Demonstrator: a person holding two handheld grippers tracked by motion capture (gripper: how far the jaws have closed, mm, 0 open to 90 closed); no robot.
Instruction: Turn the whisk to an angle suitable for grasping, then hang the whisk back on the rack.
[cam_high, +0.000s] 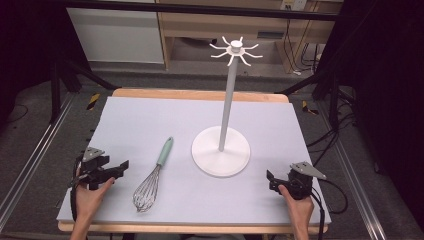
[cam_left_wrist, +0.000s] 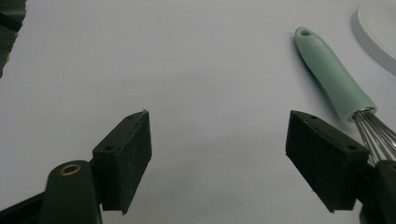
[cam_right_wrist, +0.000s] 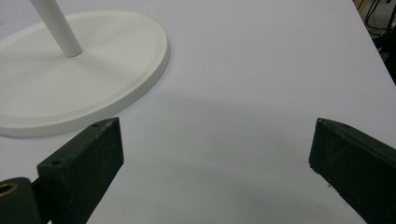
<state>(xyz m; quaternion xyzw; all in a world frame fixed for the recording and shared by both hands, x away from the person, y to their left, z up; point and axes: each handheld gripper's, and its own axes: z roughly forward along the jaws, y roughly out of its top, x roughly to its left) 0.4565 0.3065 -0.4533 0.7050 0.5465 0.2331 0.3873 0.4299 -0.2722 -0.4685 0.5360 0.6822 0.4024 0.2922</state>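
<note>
Fingers (cam_left_wrist: 123, 158) of both the left gripper (cam_high: 107, 169) and right gripper (cam_high: 280, 182) stand apart and empty, apparently ready, with the whisk (cam_high: 152, 178) at the desk's (cam_high: 150, 115) seven o'clock, beside the stand (cam_high: 221, 150).

The black two-fingered left gripper (cam_high: 116, 169) sits low at the pale lavender surface's (cam_high: 150, 120) near left corner, fingers spread wide; the matching right gripper (cam_high: 272, 181), likewise spread, sits at its near right corner.

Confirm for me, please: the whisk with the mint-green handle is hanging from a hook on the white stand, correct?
Not hanging: the high view shows the whisk lying flat on the table, just left of the white stand, apart from its base.
</note>
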